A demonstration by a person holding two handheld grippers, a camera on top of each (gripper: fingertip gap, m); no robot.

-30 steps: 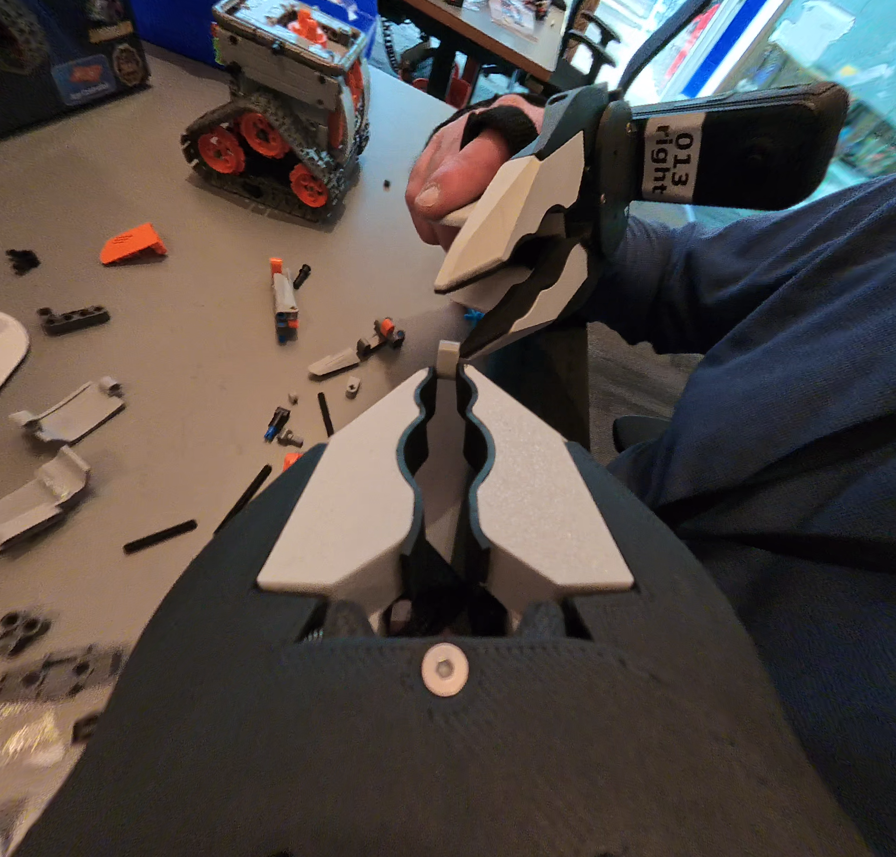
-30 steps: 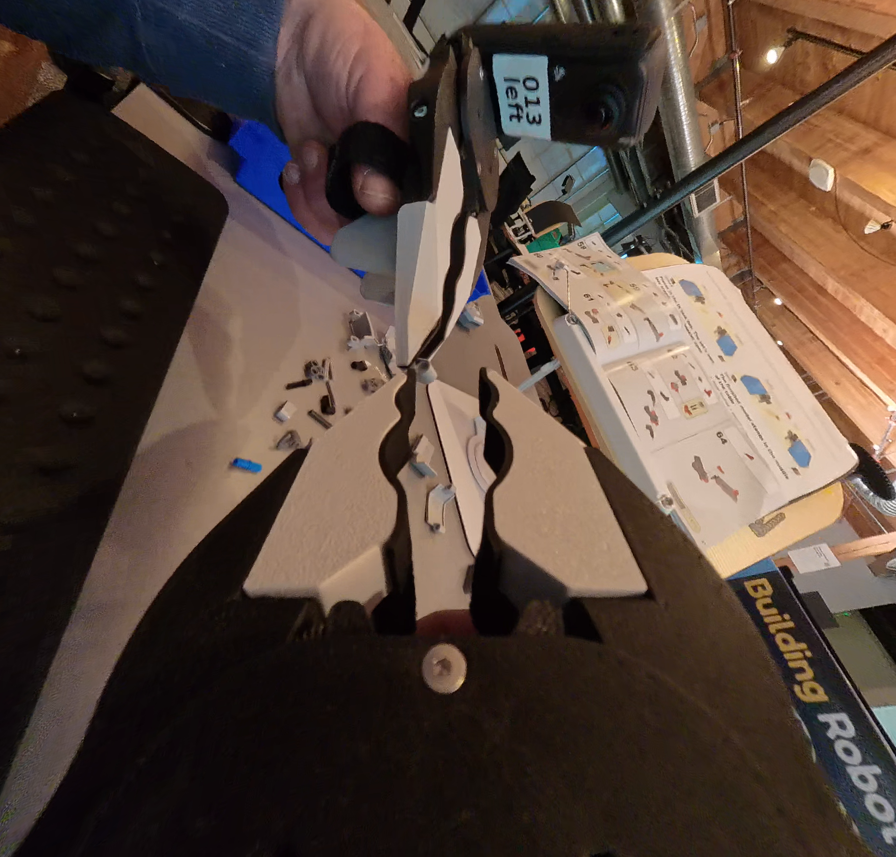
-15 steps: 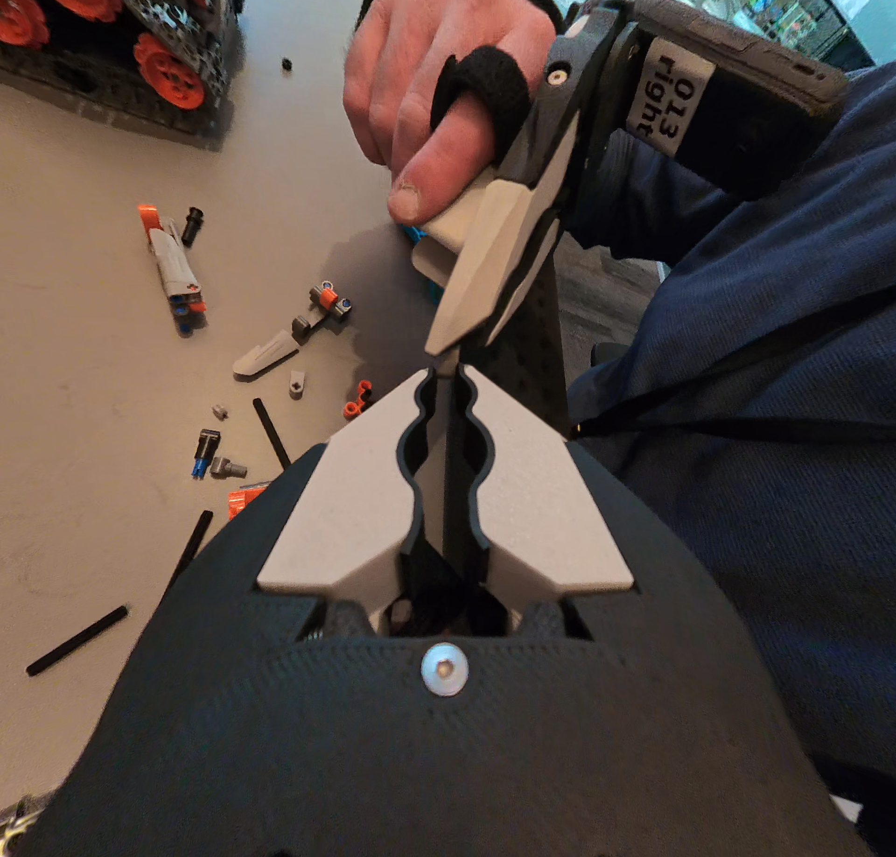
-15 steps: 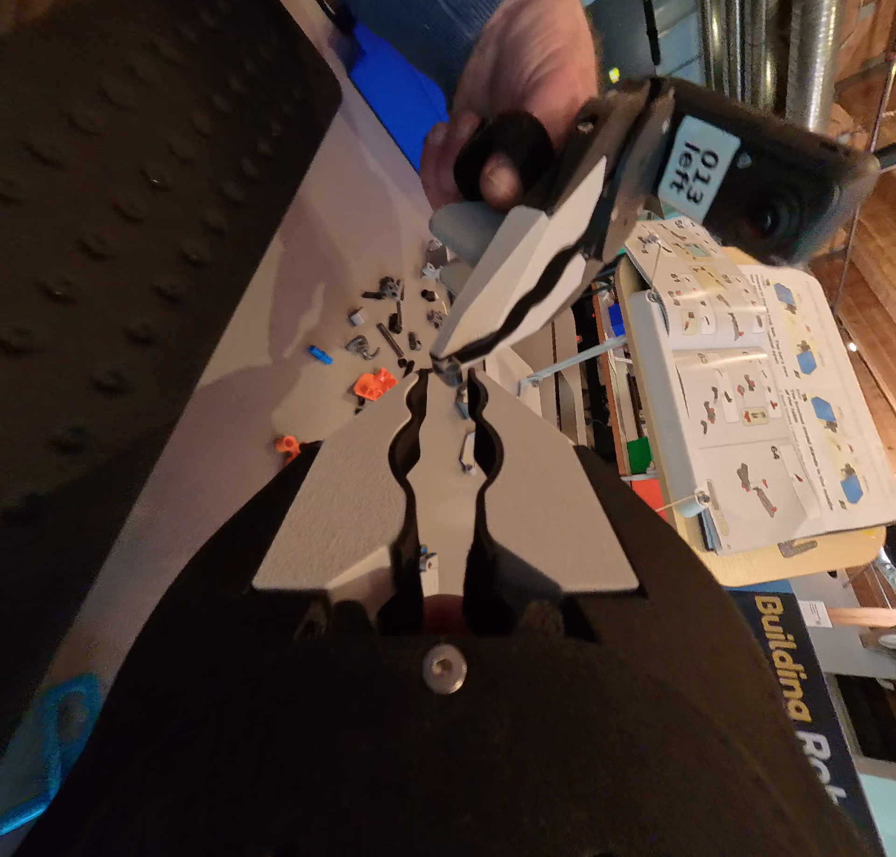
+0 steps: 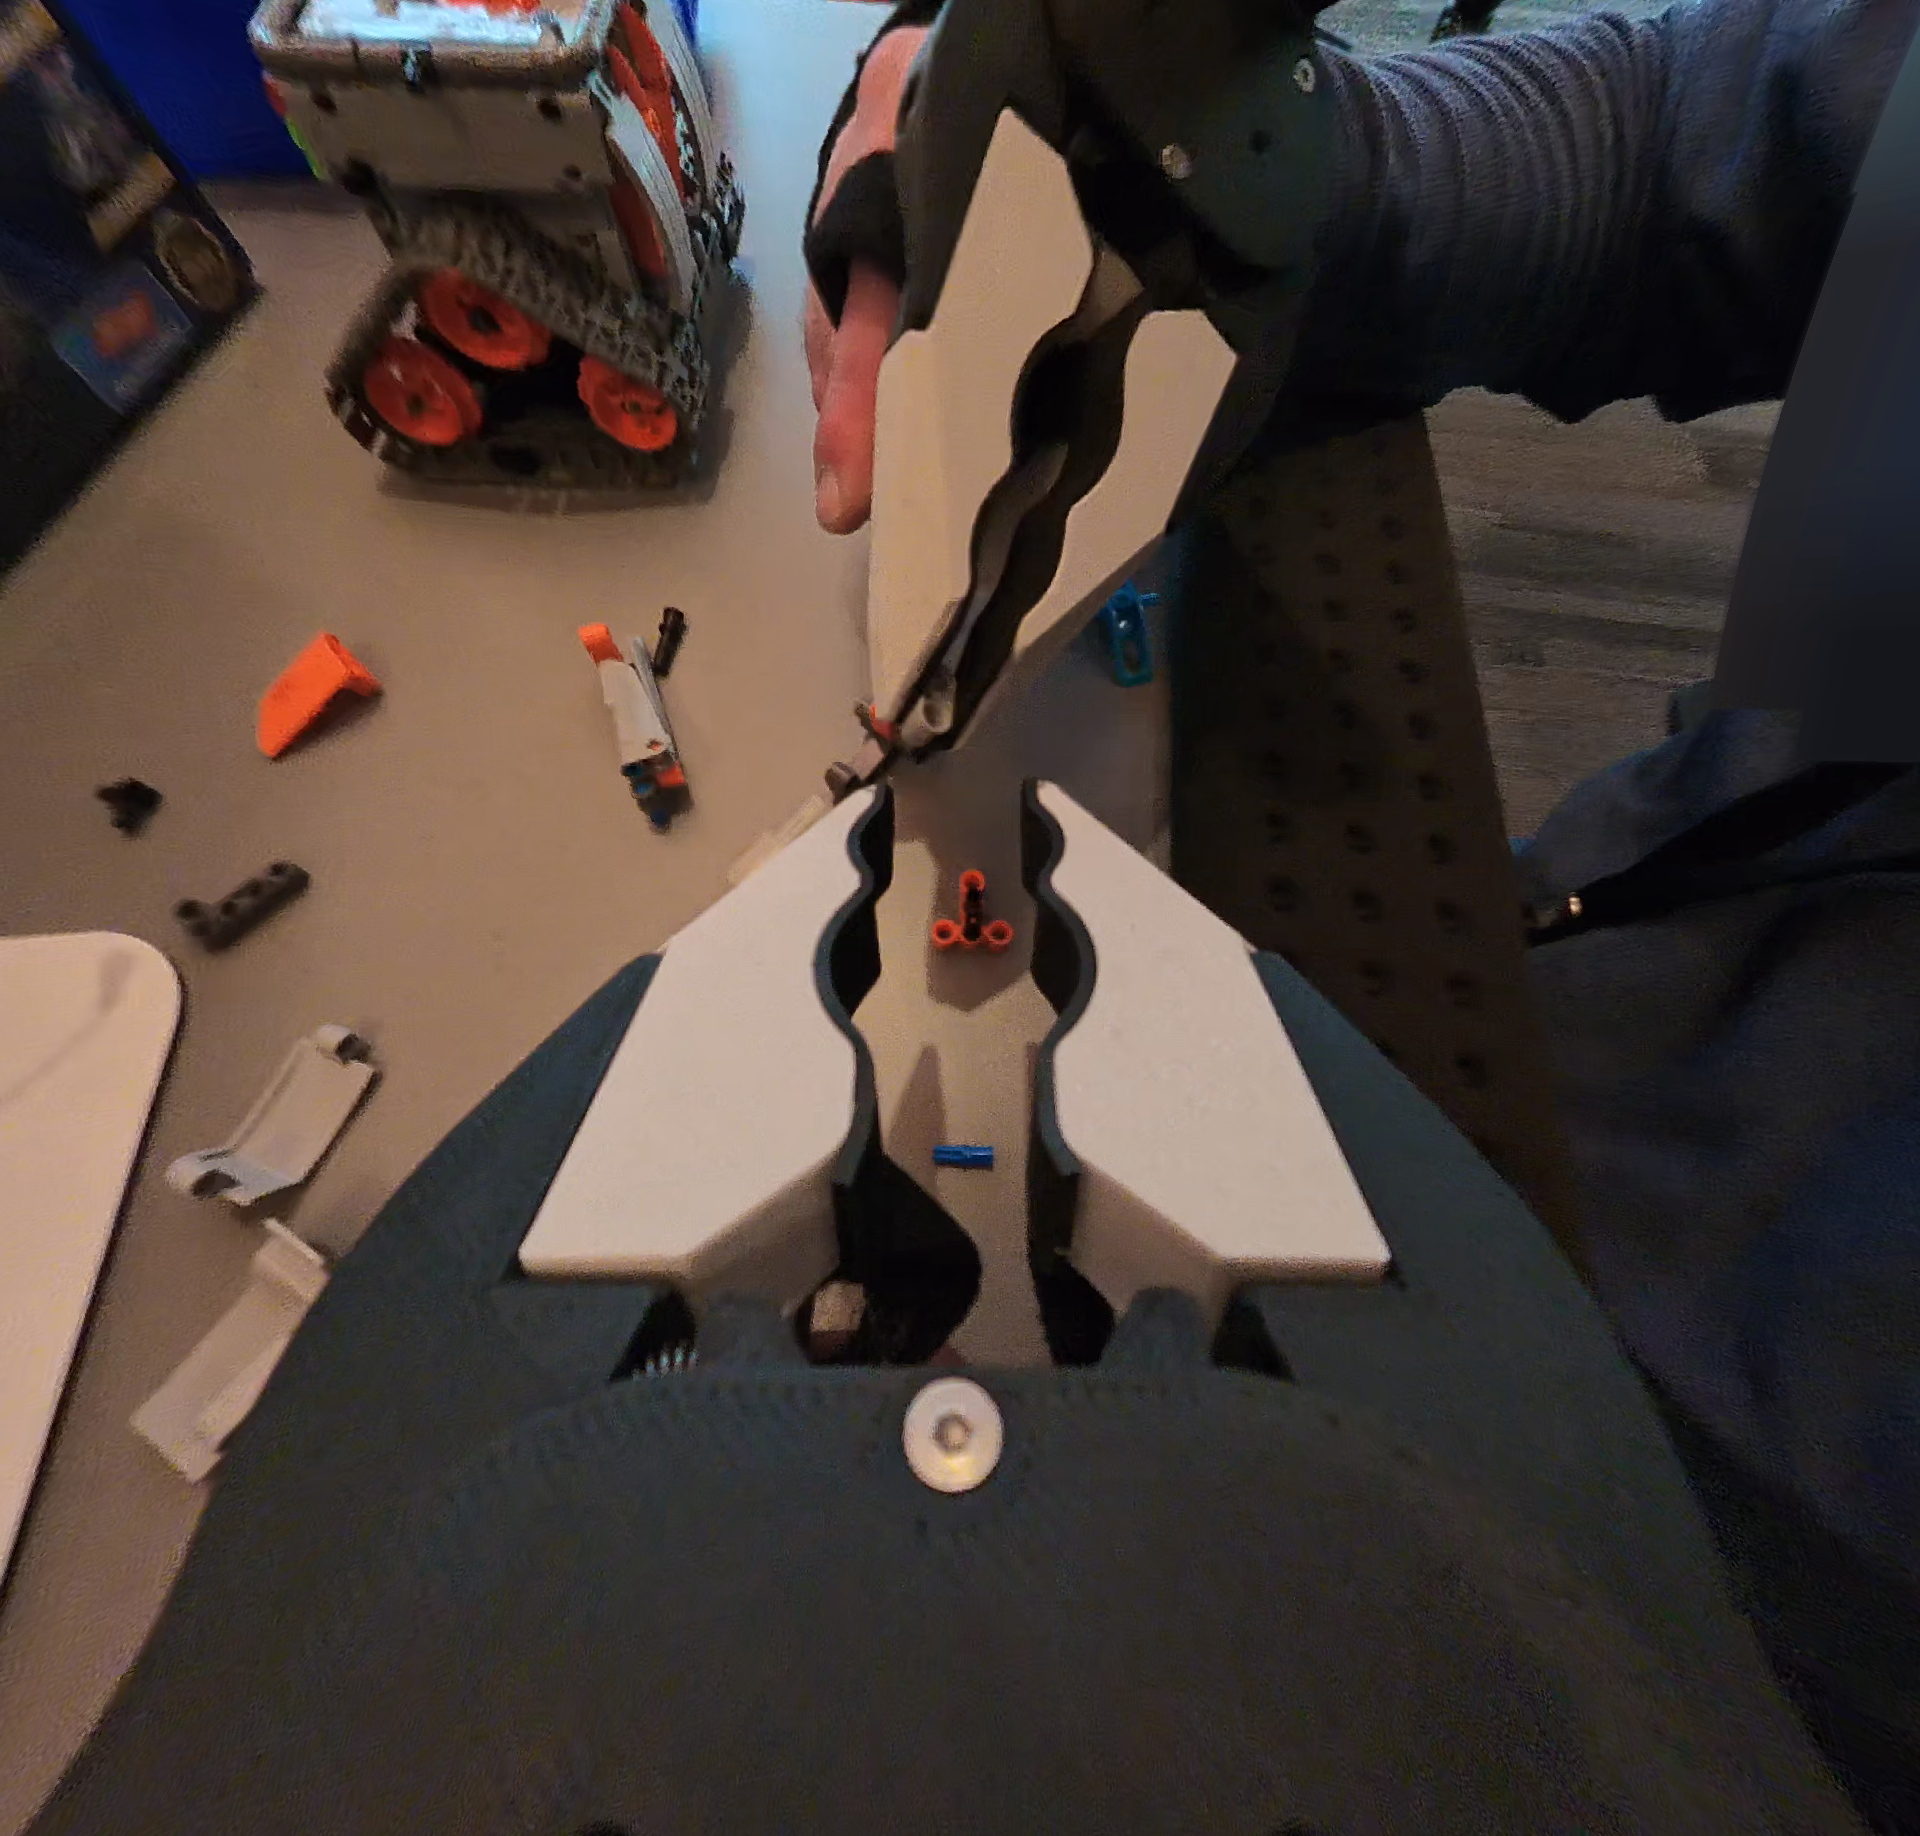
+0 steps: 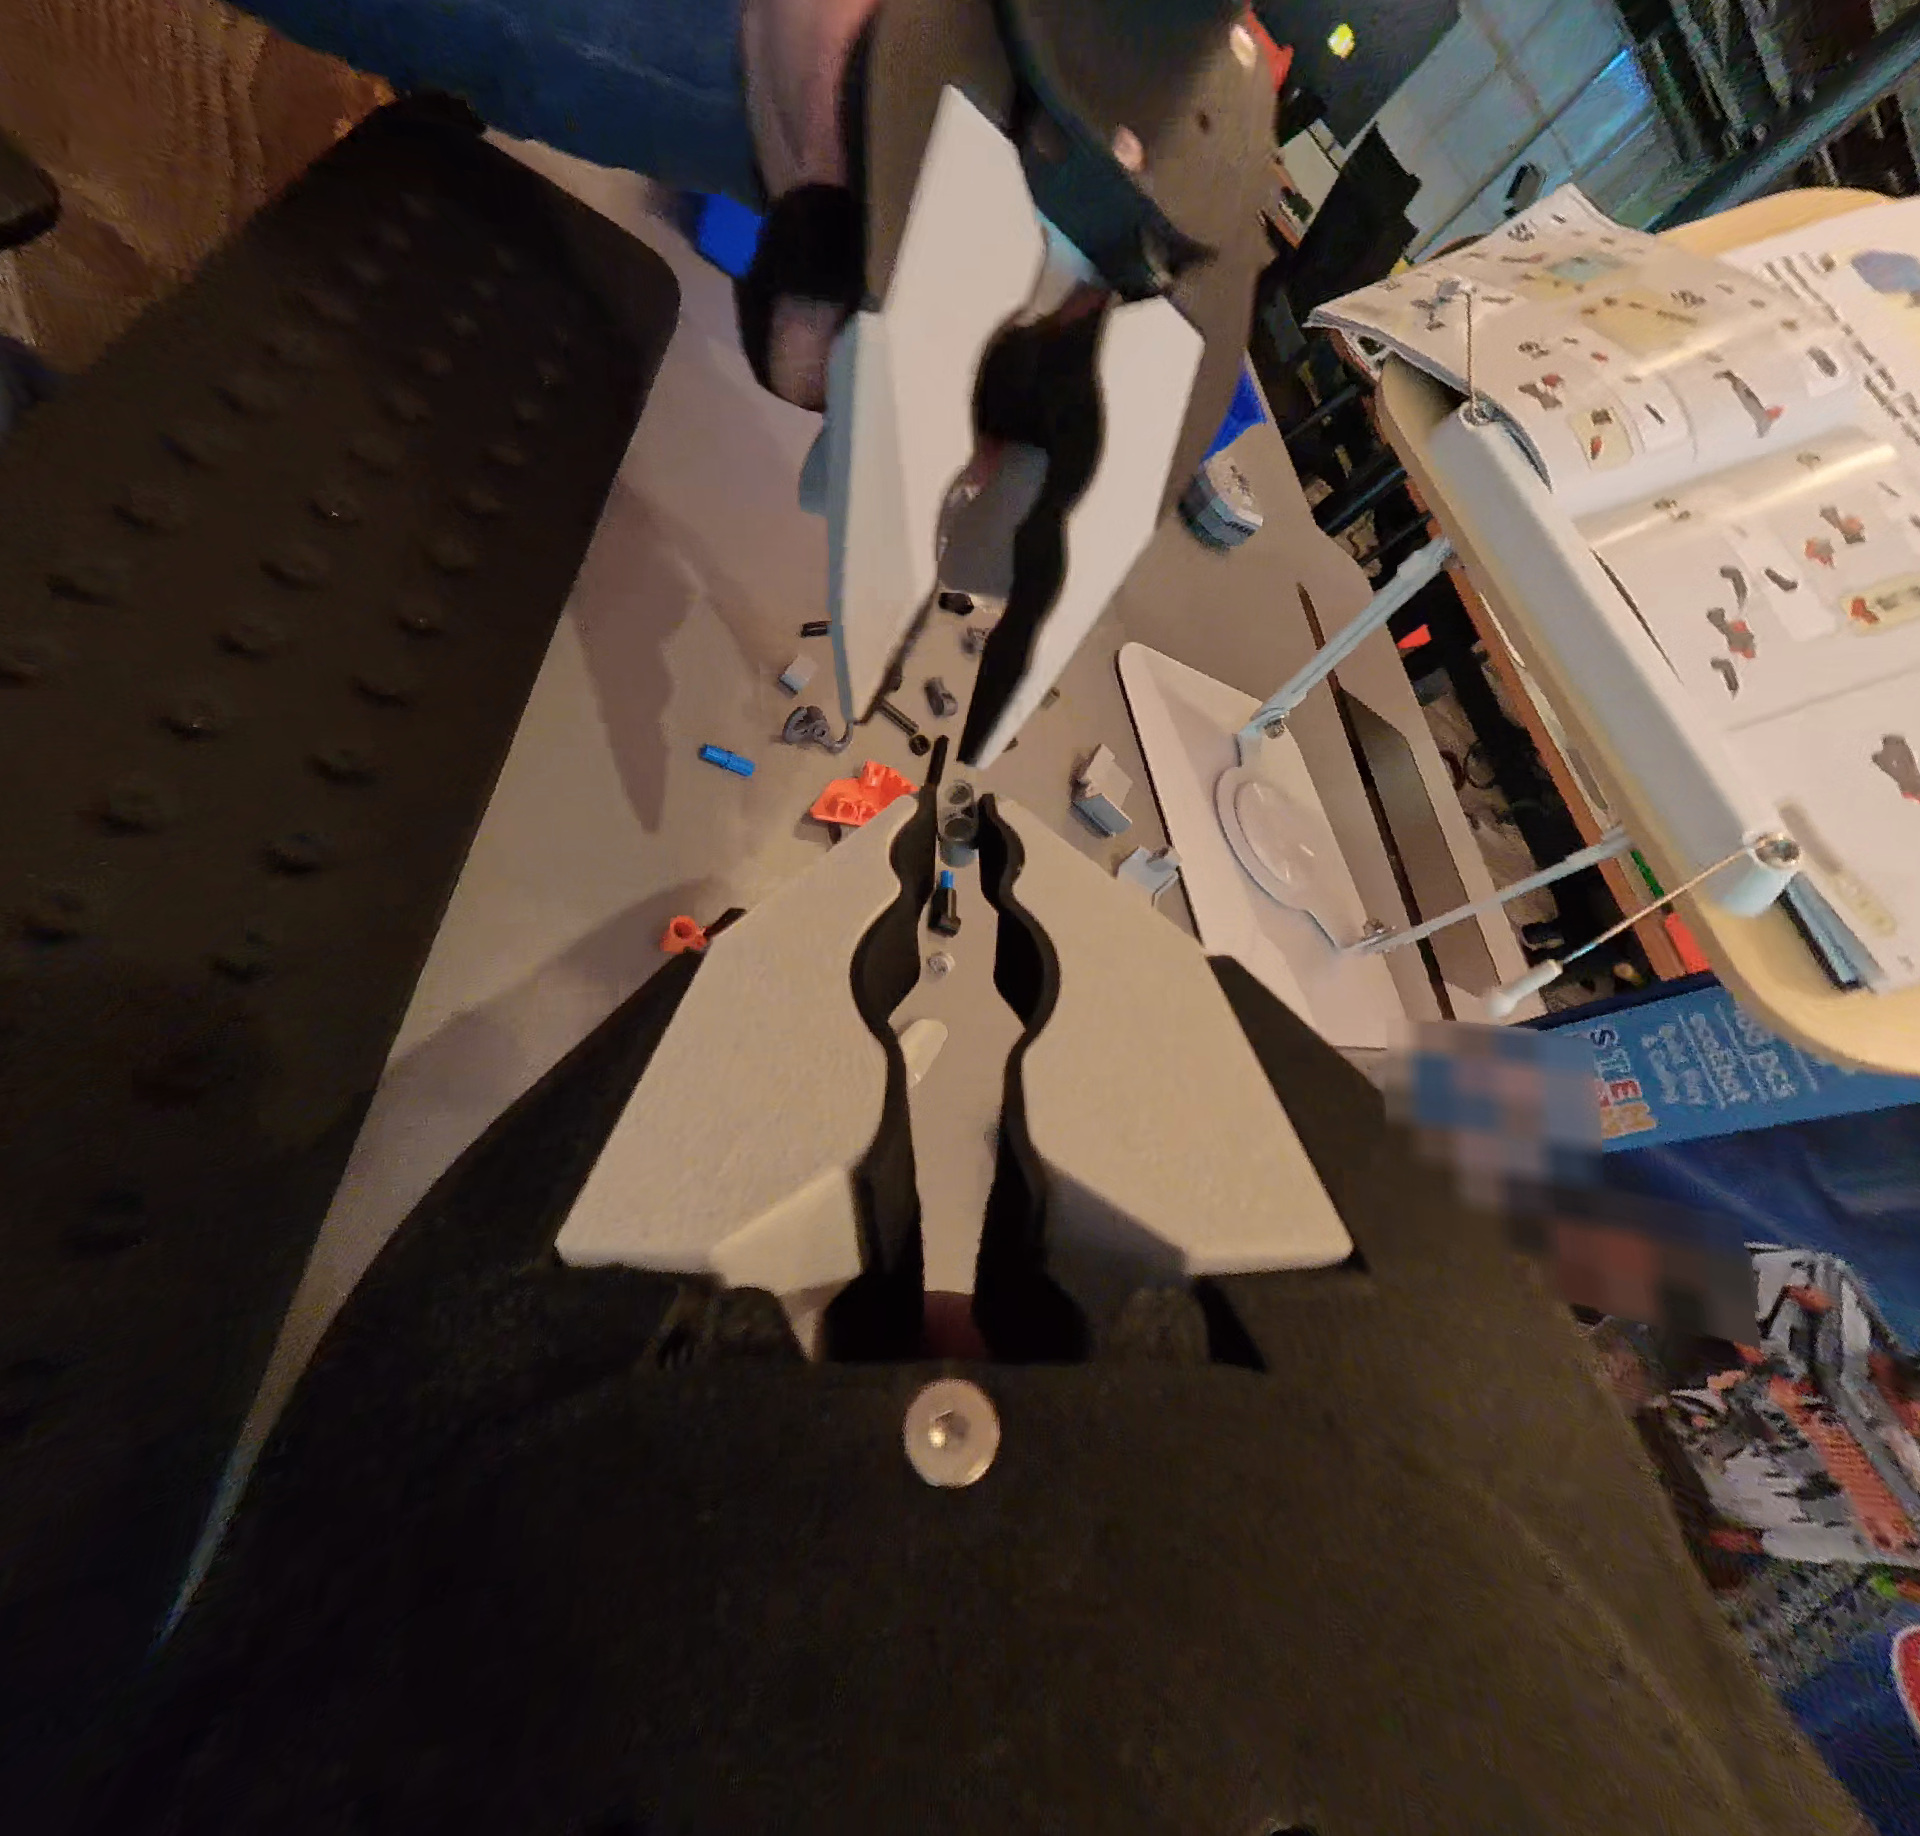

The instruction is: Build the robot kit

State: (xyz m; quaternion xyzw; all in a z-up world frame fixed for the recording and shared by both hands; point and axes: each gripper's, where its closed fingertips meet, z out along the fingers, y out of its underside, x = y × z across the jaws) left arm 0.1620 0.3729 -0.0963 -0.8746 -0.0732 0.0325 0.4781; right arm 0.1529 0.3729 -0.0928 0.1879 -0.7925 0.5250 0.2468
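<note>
My right gripper (image 6: 958, 807) is shut on a small grey tube-shaped connector piece (image 6: 961, 828), pinched at its fingertips above the table. The left wrist view shows the same: the right gripper (image 5: 914, 737) comes down from above with the grey piece (image 5: 932, 716) held between its tips. My left gripper (image 5: 956, 794) is open, its jaws apart with nothing between them, just below the right gripper's tips. It also shows open in the right wrist view (image 6: 909, 737). An orange T-shaped piece (image 5: 971, 929) and a blue pin (image 5: 961, 1154) lie on the grey table (image 5: 468, 851) beneath it.
A grey tracked model with orange wheels (image 5: 520, 259) stands at the back left. Loose parts lie about: an orange wedge (image 5: 312, 690), a white and orange assembly (image 5: 634, 706), grey panels (image 5: 281, 1121). A white tray (image 6: 1226, 799) and an instruction booklet on a stand (image 6: 1662, 436) are at the right. Less than 4 cm separates the two grippers' tips. From either gripper's tips it is about 11 centimetres to the blue pin (image 5: 961, 1154). My right wrist view (image 6: 732, 757) looks at it from another angle.
The left gripper was shut on the small grey piece. The right gripper closed on it, then the left gripper opened and let go. The piece is now in the right gripper.
</note>
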